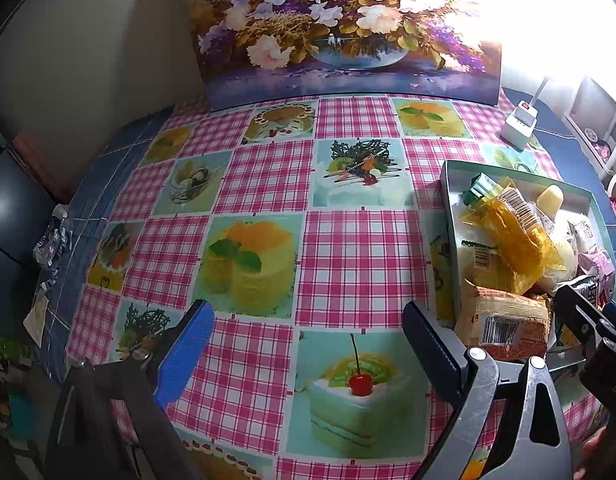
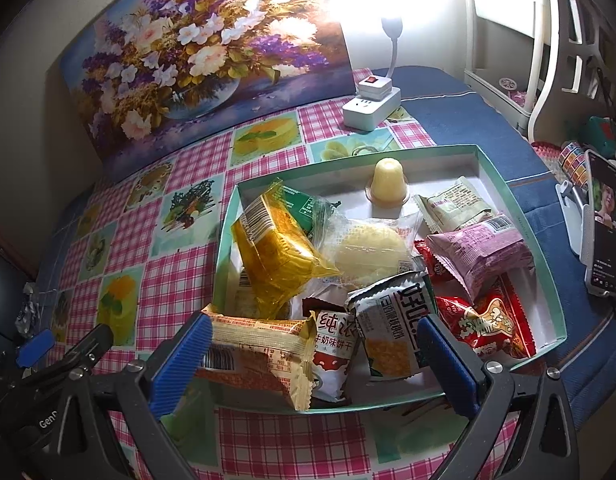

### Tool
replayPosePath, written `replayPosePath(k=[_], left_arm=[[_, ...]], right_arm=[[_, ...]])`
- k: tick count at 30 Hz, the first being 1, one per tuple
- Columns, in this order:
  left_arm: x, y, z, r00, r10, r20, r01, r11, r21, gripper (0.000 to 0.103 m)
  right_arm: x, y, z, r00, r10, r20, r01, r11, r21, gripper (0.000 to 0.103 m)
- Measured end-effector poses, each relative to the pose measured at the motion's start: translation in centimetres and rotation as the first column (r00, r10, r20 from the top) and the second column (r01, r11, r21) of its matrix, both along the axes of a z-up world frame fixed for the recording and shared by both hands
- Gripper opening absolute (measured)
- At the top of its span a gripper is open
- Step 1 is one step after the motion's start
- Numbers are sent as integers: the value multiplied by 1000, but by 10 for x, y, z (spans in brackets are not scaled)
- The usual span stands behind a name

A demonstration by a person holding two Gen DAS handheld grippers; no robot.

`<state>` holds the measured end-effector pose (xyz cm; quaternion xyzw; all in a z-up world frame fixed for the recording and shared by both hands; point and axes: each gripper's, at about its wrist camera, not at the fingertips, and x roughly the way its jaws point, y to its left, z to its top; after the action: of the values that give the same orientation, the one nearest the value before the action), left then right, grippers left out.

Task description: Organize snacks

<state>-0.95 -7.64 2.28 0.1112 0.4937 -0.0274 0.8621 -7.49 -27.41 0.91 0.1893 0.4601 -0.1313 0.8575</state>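
Observation:
A shallow teal box [image 2: 520,216] on the checked tablecloth holds several wrapped snacks: a yellow pack [image 2: 279,252], a clear-wrapped pale cake [image 2: 368,248], a jelly cup [image 2: 388,180], a pink pack [image 2: 480,256], red packs [image 2: 488,324] and an orange-tan pack [image 2: 259,352]. My right gripper [image 2: 312,356] is open and empty, its fingers on either side of the box's near snacks. My left gripper [image 1: 308,344] is open and empty over bare tablecloth, left of the box [image 1: 448,216]. The right gripper's tip [image 1: 580,312] shows at the box's near end.
A flower painting [image 2: 203,64] leans against the wall at the back. A white power strip with a lamp [image 2: 372,104] stands behind the box. A phone on a stand [image 2: 600,224] is at the right edge. Crumpled foil [image 1: 51,240] lies at the table's left edge.

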Motion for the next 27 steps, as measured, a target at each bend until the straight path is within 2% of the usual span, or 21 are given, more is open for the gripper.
replayPosePath(k=[27], left_arm=[[0,0,-3,1000,7,-4,-7,1000,8,95]], right_arm=[[3,1,-4,1000,10,-10,-10,1000,4,103]])
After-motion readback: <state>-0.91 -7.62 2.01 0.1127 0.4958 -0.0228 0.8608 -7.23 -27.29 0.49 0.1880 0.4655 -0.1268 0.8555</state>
